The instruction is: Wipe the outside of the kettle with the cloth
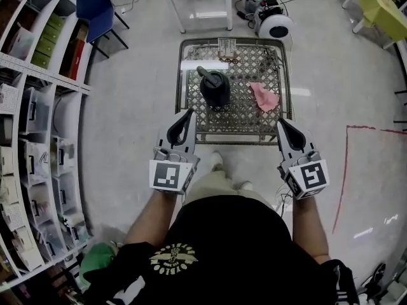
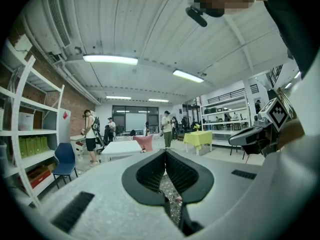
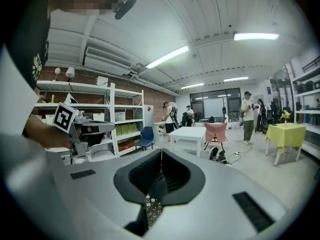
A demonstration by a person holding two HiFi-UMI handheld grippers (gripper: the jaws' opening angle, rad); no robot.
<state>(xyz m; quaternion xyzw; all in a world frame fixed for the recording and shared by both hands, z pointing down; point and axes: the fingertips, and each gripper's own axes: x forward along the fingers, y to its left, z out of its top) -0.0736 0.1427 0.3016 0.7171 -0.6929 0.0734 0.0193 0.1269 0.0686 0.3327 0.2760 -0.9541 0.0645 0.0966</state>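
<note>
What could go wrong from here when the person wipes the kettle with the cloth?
1. The cloth lies flat on the lattice table; jaw tips could snag in the mesh.
2. The kettle stands free, so a one-sided wipe might slide or tip it.
3. The left gripper and right gripper are both shut and empty; reaching without opening would only push the cloth.

In both gripper views the kettle (image 1: 215,88) and cloth (image 1: 264,97) are all but hidden behind the jaws; only a sliver of wire table (image 2: 170,190) shows. The shelves (image 1: 25,145) at the left are cut off.
</note>
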